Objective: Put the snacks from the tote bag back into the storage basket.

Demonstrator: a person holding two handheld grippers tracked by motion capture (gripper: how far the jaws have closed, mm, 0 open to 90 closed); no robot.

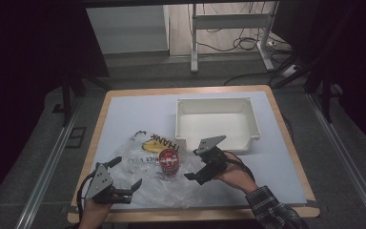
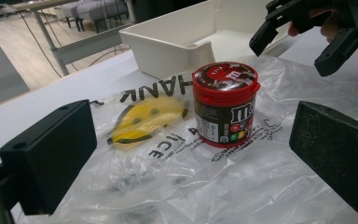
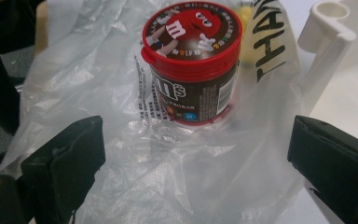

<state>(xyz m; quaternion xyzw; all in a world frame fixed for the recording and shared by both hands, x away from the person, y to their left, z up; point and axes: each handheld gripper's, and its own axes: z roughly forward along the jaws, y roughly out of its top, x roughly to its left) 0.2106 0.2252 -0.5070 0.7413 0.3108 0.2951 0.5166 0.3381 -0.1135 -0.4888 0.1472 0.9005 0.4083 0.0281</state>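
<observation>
A small M&M's can (image 1: pixel 169 162) with a red lid stands upright on a crumpled clear plastic bag (image 1: pixel 145 183) printed with "THANK" and a yellow smiley. My left gripper (image 1: pixel 125 172) is open at the bag's near left, its jaws wide apart with the can (image 2: pixel 224 105) some way ahead of them. My right gripper (image 1: pixel 192 164) is open just right of the can, nothing between its jaws. In the right gripper view the can (image 3: pixel 191 60) stands ahead of the open gripper (image 3: pixel 200 163), above the bag (image 3: pixel 168 186). The right gripper (image 2: pixel 294 50) also shows open behind the can.
An empty white bin (image 1: pixel 217 104) sits on the table's far right half, its near left corner (image 3: pixel 326 42) close to the can. The bag covers the near left of the white tabletop (image 1: pixel 133 109). A metal frame and cables lie on the floor beyond.
</observation>
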